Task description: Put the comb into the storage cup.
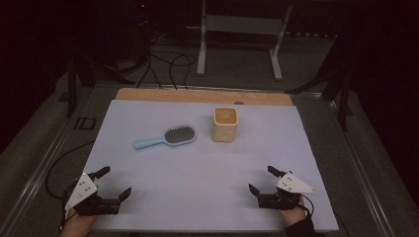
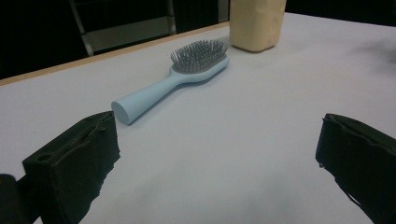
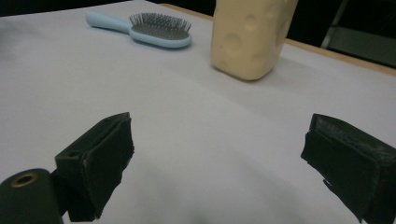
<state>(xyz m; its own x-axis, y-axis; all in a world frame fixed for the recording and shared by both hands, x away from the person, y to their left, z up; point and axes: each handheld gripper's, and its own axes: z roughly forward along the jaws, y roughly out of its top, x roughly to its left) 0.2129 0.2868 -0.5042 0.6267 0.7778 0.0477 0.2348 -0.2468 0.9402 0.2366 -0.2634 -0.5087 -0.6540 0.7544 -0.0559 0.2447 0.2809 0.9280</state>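
Note:
A light blue hairbrush (image 1: pixel 166 138) lies bristles up near the middle of the white table sheet (image 1: pixel 197 168), handle pointing left. Just right of it stands a cream-yellow cup (image 1: pixel 225 124) with dimpled sides, its mouth open upward. My left gripper (image 1: pixel 114 182) rests at the near left, open and holding nothing; in its own view the hairbrush (image 2: pixel 173 84) and the cup (image 2: pixel 256 23) lie ahead. At the near right, my right gripper (image 1: pixel 263 179) is open with nothing between its jaws. Its view shows the cup (image 3: pixel 250 35) and the hairbrush (image 3: pixel 144 28) farther off.
A wooden board edge (image 1: pixel 202 95) runs along the table's far side. Beyond it, cables (image 1: pixel 168 64) trail over the floor around a white metal stand (image 1: pixel 239 37). Dark tripod legs (image 1: pixel 341 84) stand at the far right.

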